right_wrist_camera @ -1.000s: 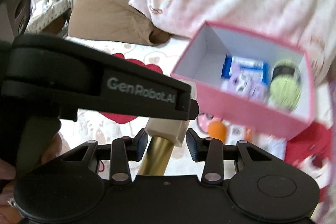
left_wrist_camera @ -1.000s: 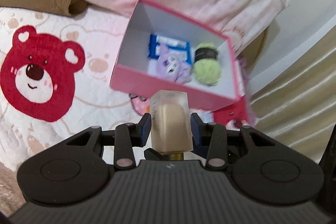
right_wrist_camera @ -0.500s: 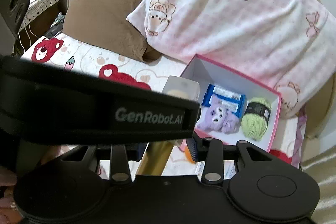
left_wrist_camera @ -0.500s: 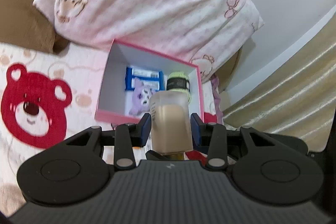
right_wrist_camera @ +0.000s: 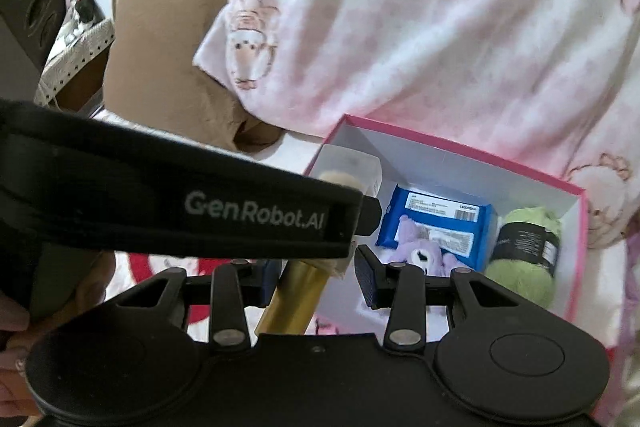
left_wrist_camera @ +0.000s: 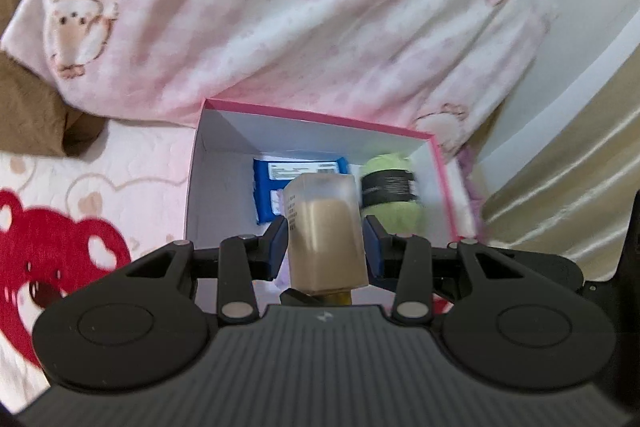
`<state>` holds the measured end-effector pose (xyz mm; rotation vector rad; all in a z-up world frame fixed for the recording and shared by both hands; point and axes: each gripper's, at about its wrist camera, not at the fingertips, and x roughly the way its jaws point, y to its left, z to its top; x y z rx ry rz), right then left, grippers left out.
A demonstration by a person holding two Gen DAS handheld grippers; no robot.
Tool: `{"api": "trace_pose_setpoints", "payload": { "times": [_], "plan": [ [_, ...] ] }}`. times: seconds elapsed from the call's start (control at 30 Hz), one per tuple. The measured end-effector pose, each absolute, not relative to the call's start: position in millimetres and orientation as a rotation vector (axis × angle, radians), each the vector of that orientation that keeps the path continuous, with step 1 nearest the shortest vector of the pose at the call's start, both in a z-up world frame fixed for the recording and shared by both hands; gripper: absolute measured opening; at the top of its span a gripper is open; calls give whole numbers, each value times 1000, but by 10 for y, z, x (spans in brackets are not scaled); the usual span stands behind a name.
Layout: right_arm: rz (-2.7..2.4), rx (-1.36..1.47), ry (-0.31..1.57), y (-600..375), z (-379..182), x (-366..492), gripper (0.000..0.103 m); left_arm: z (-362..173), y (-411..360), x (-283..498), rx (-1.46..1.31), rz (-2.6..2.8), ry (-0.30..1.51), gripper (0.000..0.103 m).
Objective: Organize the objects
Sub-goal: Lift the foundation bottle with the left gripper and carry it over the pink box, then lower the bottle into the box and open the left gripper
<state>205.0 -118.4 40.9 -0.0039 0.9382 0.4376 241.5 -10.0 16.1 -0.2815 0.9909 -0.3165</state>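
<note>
A clear square bottle (left_wrist_camera: pixel 324 215) of beige liquid with a gold cap (right_wrist_camera: pixel 296 299) is pinched at its body by my left gripper (left_wrist_camera: pixel 326 245), which is shut on it. The bottle hangs over the open pink box (left_wrist_camera: pixel 320 117). On the box's white floor lie a blue packet (right_wrist_camera: pixel 436 223), a purple plush toy (right_wrist_camera: pixel 416 255) and a green yarn ball (right_wrist_camera: pixel 524 259). My right gripper (right_wrist_camera: pixel 316 277) stands open around the gold cap, with a gap showing beside its right finger. The left gripper's body (right_wrist_camera: pixel 160 211) crosses the right wrist view and hides part of the bottle.
A pink-and-white pillow (left_wrist_camera: pixel 300 7) leans right behind the box, with a brown pillow (right_wrist_camera: pixel 160 59) to its left. The bedsheet carries a red bear print (left_wrist_camera: pixel 48 259). A beige curtain (left_wrist_camera: pixel 568 187) hangs at the right. A hand (right_wrist_camera: pixel 16 311) shows at the lower left.
Both grippers have travelled together toward the pillow and the pink box. The box now lies directly under the bottle and looks larger. Neither grip has altered.
</note>
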Motion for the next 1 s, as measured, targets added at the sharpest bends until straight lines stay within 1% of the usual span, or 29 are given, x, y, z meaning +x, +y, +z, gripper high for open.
{"api": "trace_pose_setpoints", "payload": {
  "times": [0.33,0.6,0.67,0.9,1.0],
  "plan": [
    [422,97,979,-1411,-277,2635,45,-484,-335,3050,-232,-273,1063,38],
    [448,137,1069,-1381,-677,2977,44,-888,-473,3401,-141,-194,1185,38],
    [456,172,1116,-1391,-761,3044,44,-973,-478,3453,-136,-193,1223,38],
    [445,161,1189,-1313,-879,3261,44,-1129,-420,3604,-178,-203,1252,38],
    [433,149,1202,-1304,-886,3300,47,-1164,-442,3647,-187,-219,1261,37]
  ]
}}
